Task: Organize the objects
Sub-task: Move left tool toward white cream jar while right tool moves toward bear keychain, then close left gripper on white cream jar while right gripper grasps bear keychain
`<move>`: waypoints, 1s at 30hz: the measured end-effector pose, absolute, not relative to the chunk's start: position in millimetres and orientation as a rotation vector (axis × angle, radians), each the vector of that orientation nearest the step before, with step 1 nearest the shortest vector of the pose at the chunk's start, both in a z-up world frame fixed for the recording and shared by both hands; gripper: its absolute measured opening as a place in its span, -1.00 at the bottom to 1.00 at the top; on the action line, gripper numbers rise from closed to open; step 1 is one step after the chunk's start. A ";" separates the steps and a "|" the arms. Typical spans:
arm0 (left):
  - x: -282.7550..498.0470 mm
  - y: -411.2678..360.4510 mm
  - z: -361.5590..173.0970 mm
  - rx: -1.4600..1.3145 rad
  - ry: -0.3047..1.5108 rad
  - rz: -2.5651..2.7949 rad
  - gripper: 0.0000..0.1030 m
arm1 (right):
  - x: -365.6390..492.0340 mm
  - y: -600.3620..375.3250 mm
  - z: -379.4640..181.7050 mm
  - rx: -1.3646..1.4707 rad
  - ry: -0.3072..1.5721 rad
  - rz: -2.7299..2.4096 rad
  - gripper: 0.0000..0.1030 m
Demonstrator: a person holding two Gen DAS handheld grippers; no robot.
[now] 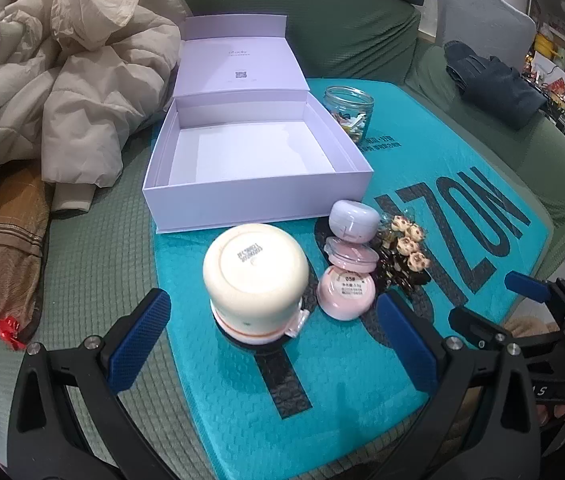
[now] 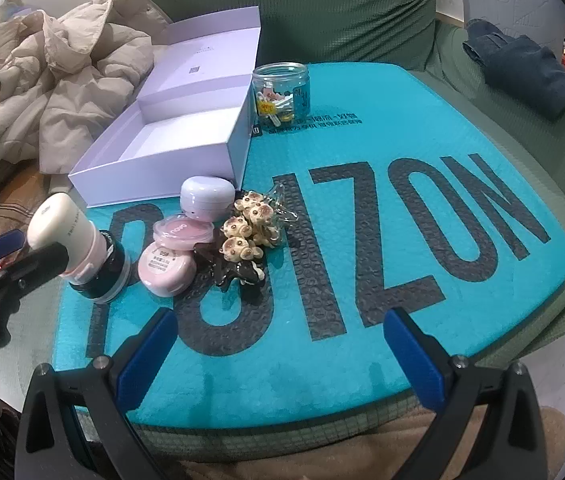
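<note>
Cream jar (image 1: 256,276) straight ahead of the left gripper (image 1: 270,344), low in the middle of the frame, standing tall between wide-apart fingers. Left much nearer. Right gripper (image 2: 282,360) wide apart too, holding nothing. Open box (image 1: 258,168) just behind the jar.

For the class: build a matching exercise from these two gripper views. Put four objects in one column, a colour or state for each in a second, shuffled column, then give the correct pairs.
Objects
1. gift box
2. glass jar
3. cream container
4. bubble mailer

Descriptions
A. teal, with large dark lettering
B. lilac, lid open, nothing inside
C. clear, no lid, holding small colourful bits
D. standing upside down, printed base facing up

Pairs: 1-B, 2-C, 3-D, 4-A
</note>
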State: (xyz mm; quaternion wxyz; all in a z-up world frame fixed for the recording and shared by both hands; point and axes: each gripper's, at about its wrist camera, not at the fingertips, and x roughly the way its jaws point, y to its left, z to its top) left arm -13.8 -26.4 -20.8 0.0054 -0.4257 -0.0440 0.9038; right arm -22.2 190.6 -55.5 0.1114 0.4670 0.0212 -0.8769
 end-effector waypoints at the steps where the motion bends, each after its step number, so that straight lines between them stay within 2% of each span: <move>1: -15.8 -27.4 -22.3 -1.336 -0.144 2.829 1.00 | -23.7 190.3 -56.9 1.374 0.064 -2.573 1.00; 11: -33.9 -37.8 -41.3 -1.369 -0.223 2.802 0.99 | -38.6 184.7 -72.1 1.392 0.076 -2.558 1.00; 17: -40.0 -39.4 -47.7 -1.349 -0.233 2.805 0.86 | -50.9 188.4 -77.7 1.384 0.027 -2.575 1.00; 25: -43.1 -42.8 -51.5 -1.318 -0.275 2.786 0.46 | -65.3 182.4 -84.9 1.359 0.003 -2.558 0.94; 30: -44.9 -43.8 -49.1 -1.296 -0.258 2.799 0.20 | -70.0 186.6 -85.5 1.347 -0.050 -2.553 0.77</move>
